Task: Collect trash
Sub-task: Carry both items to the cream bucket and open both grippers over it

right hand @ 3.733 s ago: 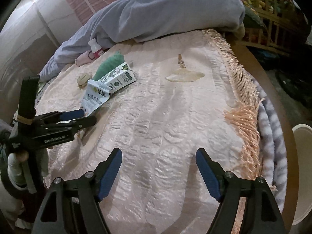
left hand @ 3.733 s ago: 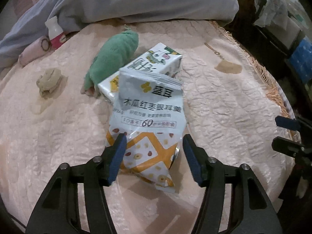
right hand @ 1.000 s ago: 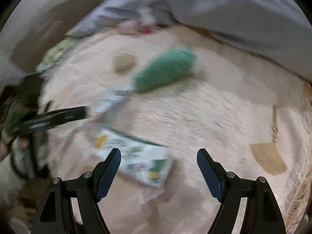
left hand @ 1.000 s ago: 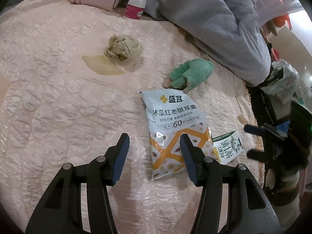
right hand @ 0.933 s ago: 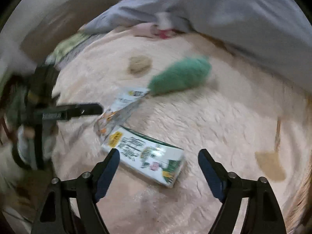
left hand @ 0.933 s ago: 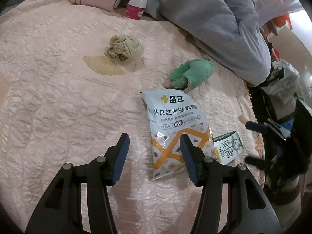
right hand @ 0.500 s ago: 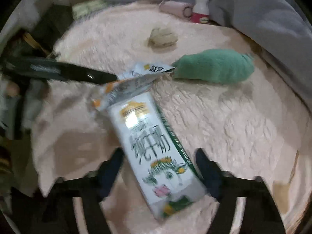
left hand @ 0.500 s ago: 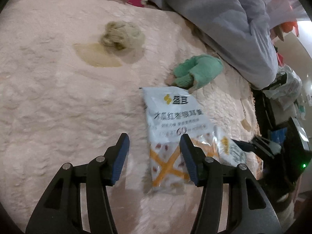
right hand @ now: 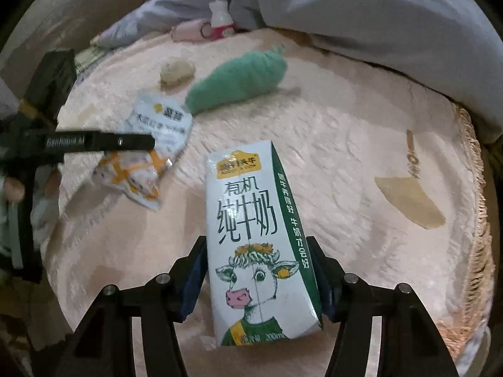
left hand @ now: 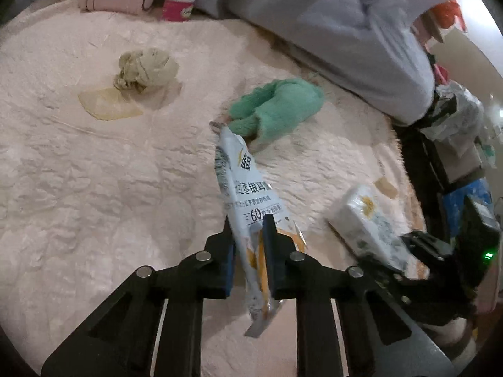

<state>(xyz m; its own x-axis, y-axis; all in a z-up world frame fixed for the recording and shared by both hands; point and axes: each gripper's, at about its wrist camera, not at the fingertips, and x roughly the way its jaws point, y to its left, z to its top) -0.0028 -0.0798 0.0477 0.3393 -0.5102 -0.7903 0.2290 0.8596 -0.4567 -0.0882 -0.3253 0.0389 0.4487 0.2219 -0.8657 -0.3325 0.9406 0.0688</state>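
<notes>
Trash in both grips — the left gripper (left hand: 246,242) has its fingers pinched tight on the snack pouch (left hand: 248,201), which hangs crumpled and edge-on, lifted off the pink quilted bedspread (left hand: 94,172). Over on the right, the right gripper (right hand: 256,270) is clamped on the milk carton (right hand: 254,238), cow printed on its face, held up just above the spread. Beyond them lie a green fuzzy sock (left hand: 276,110), a crumpled tissue wad (left hand: 144,70) beside a tan patch, a small pink-labelled bottle (left hand: 180,0) and a grey duvet (left hand: 330,22) heaped at the far edge.
</notes>
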